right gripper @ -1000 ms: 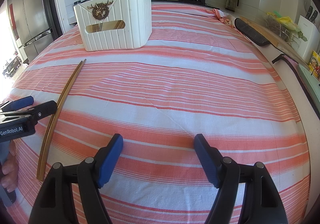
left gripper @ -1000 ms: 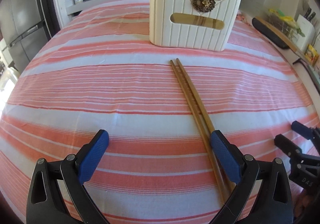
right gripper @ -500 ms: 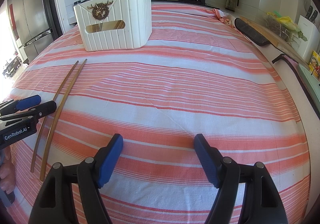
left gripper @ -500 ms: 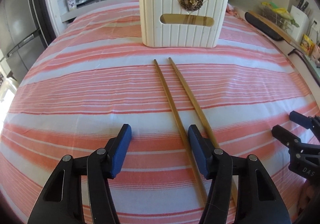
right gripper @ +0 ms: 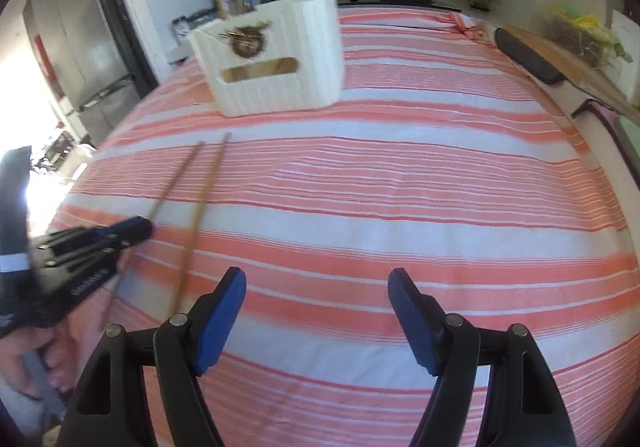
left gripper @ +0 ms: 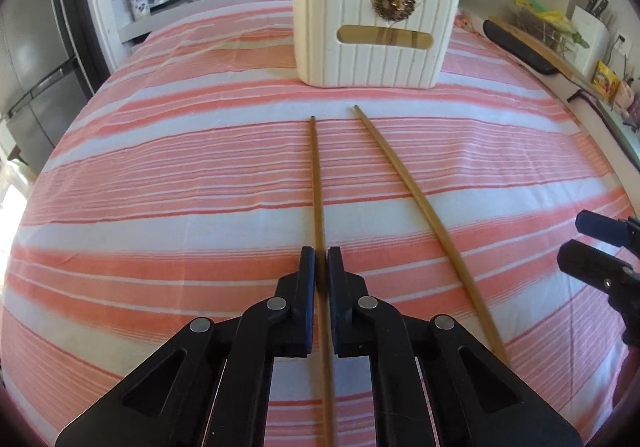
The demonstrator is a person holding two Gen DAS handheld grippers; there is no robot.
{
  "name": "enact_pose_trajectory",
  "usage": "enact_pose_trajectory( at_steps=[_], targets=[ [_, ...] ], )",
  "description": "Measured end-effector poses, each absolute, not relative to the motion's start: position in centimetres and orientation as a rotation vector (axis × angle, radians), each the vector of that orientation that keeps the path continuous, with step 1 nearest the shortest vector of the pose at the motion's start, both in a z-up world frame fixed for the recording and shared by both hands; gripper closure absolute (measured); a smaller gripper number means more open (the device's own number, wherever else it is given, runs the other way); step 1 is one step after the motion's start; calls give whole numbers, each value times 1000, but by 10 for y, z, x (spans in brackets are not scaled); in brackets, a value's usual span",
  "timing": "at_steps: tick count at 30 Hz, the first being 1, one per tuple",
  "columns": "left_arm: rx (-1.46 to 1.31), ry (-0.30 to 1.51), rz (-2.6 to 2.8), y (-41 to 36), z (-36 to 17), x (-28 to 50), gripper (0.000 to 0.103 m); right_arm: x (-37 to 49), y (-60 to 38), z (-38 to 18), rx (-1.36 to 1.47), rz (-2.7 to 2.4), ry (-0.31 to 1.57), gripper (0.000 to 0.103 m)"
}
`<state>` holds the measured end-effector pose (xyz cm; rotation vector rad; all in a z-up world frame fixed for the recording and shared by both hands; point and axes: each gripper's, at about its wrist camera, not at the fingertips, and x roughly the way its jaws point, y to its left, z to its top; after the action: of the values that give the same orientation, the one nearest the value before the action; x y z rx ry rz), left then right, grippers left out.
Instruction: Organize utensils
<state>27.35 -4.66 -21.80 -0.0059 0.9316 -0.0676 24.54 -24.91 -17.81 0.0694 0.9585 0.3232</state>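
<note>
**No legible lettering**

Nothing can be read with certainty. The left gripper carries pale printed lettering on its black body — too blurred to make out. The yellow packet and spice jar bear labels — too small to decipher.

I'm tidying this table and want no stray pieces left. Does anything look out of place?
Yes. Two chopsticks lie splayed apart on the striped cloth, outside the white holder. The left gripper has its jaws shut on the left chopstick; the other chopstick lies loose and angled away.
</note>
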Motion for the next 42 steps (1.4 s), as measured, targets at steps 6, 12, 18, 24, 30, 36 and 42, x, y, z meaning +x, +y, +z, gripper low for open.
enact_pose_trajectory(
  at_steps=[6,12,18,24,30,36,42],
  targets=[
    [-79,964,-66,-10,-218,268,98,258,-167,-177,-55,489,1035,40],
    [-67,941,-81,-14,-219,254,98,269,-141,-196,-232,415,1049,92],
    [-80,947,-120,-13,-219,243,98,243,-196,-193,-190,284,1066,96],
    [-84,1000,-204,-7,-214,242,55,206,-255,-191,-134,226,1117,94],
    [-57,1081,-232,2,-203,290,25,236,-272,-182,-18,331,1210,53],
    [97,1171,-170,-12,-218,334,28,286,-237,-198,-148,392,1297,53],
    [115,1205,-190,-33,-211,369,98,337,-217,-201,-176,359,1270,95]
  ],
)
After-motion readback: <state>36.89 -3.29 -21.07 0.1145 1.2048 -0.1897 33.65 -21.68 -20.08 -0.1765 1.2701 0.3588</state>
